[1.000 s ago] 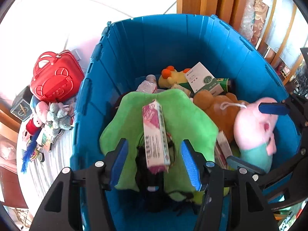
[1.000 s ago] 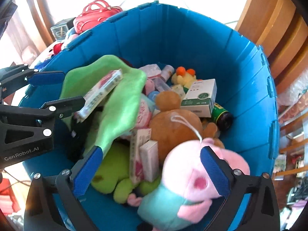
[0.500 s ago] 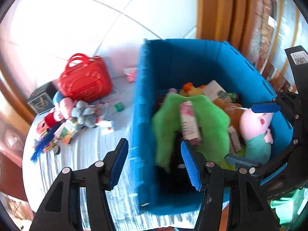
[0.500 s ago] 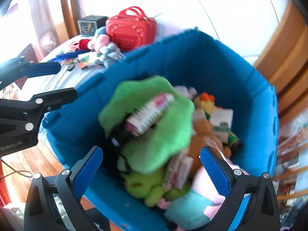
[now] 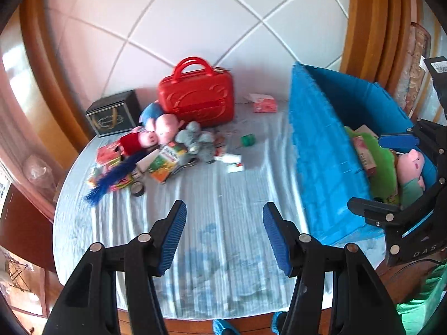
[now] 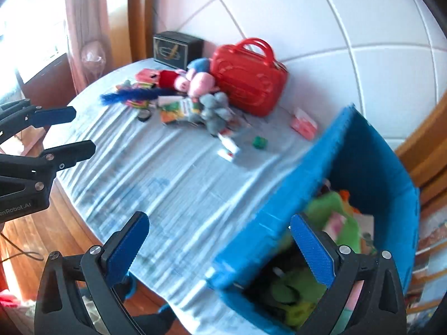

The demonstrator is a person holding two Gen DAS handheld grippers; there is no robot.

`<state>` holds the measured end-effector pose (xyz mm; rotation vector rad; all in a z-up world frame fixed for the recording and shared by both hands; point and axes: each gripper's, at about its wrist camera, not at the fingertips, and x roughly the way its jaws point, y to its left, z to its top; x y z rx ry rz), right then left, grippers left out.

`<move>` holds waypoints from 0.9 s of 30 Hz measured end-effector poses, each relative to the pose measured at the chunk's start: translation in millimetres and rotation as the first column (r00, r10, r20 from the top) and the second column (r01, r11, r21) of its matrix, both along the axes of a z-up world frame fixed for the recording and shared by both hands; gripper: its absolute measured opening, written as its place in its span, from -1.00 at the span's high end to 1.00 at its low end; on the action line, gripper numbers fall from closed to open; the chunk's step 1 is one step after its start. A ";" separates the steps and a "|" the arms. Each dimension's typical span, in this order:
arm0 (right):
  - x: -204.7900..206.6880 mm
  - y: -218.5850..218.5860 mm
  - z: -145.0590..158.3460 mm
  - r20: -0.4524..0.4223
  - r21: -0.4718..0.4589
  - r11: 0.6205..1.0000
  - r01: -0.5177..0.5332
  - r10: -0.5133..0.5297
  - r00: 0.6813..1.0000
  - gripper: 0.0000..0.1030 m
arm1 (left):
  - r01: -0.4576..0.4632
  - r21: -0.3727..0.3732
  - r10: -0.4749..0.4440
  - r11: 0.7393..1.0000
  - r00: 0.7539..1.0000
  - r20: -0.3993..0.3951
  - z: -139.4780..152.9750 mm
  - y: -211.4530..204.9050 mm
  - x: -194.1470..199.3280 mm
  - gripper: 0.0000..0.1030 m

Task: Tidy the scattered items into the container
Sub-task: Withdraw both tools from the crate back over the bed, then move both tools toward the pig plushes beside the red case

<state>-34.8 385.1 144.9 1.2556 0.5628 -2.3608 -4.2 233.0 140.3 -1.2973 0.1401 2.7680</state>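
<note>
The blue bin [image 5: 315,150] [image 6: 371,153] stands at the table's right, holding a green plush [image 5: 382,162], a pink pig plush [image 5: 410,164] and boxes. Scattered items lie far left: a red case [image 5: 198,97] [image 6: 248,78], pig plush toys [image 5: 156,134] [image 6: 195,79], a grey plush [image 5: 195,139] [image 6: 215,111], a blue feather [image 5: 117,173], small boxes [image 5: 164,162] and a green cube [image 5: 248,140] [image 6: 259,142]. My left gripper [image 5: 225,223] hangs open and empty over the cloth. My right gripper [image 6: 220,240] is open, empty, over the bin's near wall.
A black box [image 5: 114,114] [image 6: 176,47] sits at the far left beside the red case. A pink packet [image 5: 264,103] [image 6: 304,122] lies by the wall. The round table [image 5: 212,251] carries a pale striped cloth; wooden floor lies below its edge.
Both grippers have swung left, away from above the bin and out over the tablecloth. The bin has slid to the right of both views and the scattered pile has come into sight.
</note>
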 end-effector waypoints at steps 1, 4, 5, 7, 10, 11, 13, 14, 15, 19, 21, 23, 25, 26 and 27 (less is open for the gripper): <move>0.8 -13.8 -0.5 0.002 -0.010 1.000 -0.007 0.007 1.000 -1.00 | -0.011 -0.001 0.011 1.000 1.000 -0.001 -0.8 -21.1 2.6 -0.09; 3.0 -59.3 -2.3 0.005 -0.052 0.998 -0.020 0.020 1.000 -1.00 | -0.040 -0.007 0.040 0.999 0.999 -0.006 -4.4 -75.1 9.1 -0.09; 3.8 -74.3 -2.9 0.006 -0.068 0.997 -0.025 0.026 1.000 -1.00 | -0.048 -0.008 0.048 0.999 0.999 -0.008 -5.4 -91.1 10.0 -0.09; 3.3 -95.5 -5.0 0.012 -0.090 0.995 -0.030 0.031 0.999 -1.00 | -0.069 -0.006 0.069 0.998 0.997 -0.016 -6.4 -119.7 10.2 -0.09; 0.7 -120.9 -10.8 0.018 -0.119 0.993 -0.020 0.022 1.000 -1.00 | -0.113 0.022 0.113 0.993 0.993 -0.020 -9.3 -163.2 6.6 -0.09; -1.6 -127.1 -14.2 0.022 -0.130 0.991 -0.014 0.017 1.000 -1.00 | -0.124 0.034 0.125 0.992 0.992 -0.021 -10.5 -175.3 5.6 -0.09; -7.5 -135.1 -19.8 0.017 -0.153 0.988 0.000 0.002 1.000 -1.00 | -0.147 0.055 0.149 0.988 0.988 -0.029 -13.9 -196.1 3.5 -0.09; -9.7 -137.5 -22.1 0.010 -0.158 0.987 0.007 -0.006 1.000 -1.00 | -0.163 0.066 0.165 0.985 0.986 -0.033 -16.6 -205.5 1.8 -0.09; -13.6 -140.9 -26.2 -0.002 -0.161 0.987 0.014 -0.014 1.000 -1.00 | -0.177 0.074 0.180 0.981 0.983 -0.034 -19.7 -212.8 -0.4 -0.09; -30.5 -157.7 -45.7 -0.056 -0.144 0.989 0.016 -0.024 0.998 -1.00 | -0.242 0.087 0.243 0.966 0.970 0.000 -36.8 -237.9 -14.6 -0.09; -39.4 -165.9 -56.8 -0.062 -0.149 0.989 -0.009 0.000 0.998 -1.00 | -0.270 0.076 0.270 0.960 0.963 0.016 -45.1 -244.9 -22.4 -0.09; -49.0 -171.4 -66.4 -0.060 -0.161 0.987 -0.027 0.018 0.998 -1.00 | -0.294 0.074 0.292 0.953 0.956 0.031 -53.7 -250.7 -31.8 -0.09; -61.5 -174.6 -75.3 -0.057 -0.166 0.986 -0.028 0.019 0.998 -1.00 | -0.312 0.082 0.309 0.946 0.950 0.044 -63.1 -254.7 -42.2 -0.09; -68.7 -175.8 -80.0 -0.053 -0.170 0.985 -0.025 0.016 0.998 -1.00 | -0.321 0.087 0.317 0.943 0.947 0.050 -68.3 -256.3 -47.4 -0.09; -76.5 -176.4 -84.9 -0.048 -0.172 0.985 -0.019 0.011 0.999 -1.00 | -0.327 0.092 0.323 0.941 0.945 0.055 -73.2 -257.4 -52.1 -0.09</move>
